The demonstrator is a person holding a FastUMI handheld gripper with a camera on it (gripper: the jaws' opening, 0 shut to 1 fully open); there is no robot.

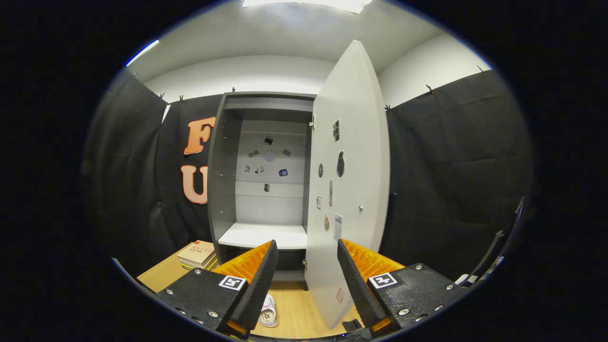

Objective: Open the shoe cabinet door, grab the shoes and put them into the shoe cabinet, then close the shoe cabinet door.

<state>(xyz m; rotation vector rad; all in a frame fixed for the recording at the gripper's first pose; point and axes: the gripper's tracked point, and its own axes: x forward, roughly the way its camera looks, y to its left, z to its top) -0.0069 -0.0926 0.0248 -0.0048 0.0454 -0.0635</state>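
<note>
Gripper view
Gripper [308, 263]: fingers spread well apart, nothing between them but the door's lower edge seen beyond.
Door [349, 190]: swung open, hinged on the cabinet's right side, small stickers and a knob on its face.
Cabinet [223, 180]: interior open, pale shelf [261, 235] at mid height bare and ready to take a load; dark lower bay under it.
Shoe [268, 312]: pale, lying on the wooden floor [299, 308] just under the left finger – close to the cabinet's front edge, left of the door's bottom corner.
Books [197, 254]: stacked on the floor by the cabinet's left front corner.
Handling: likely light and soft-sided, upper will give under pressure; best pinched across the heel collar or side wall – sole stiffer, may slip if gripped flat.
Stage: door step looks done, shoe not yet taken.
</note>
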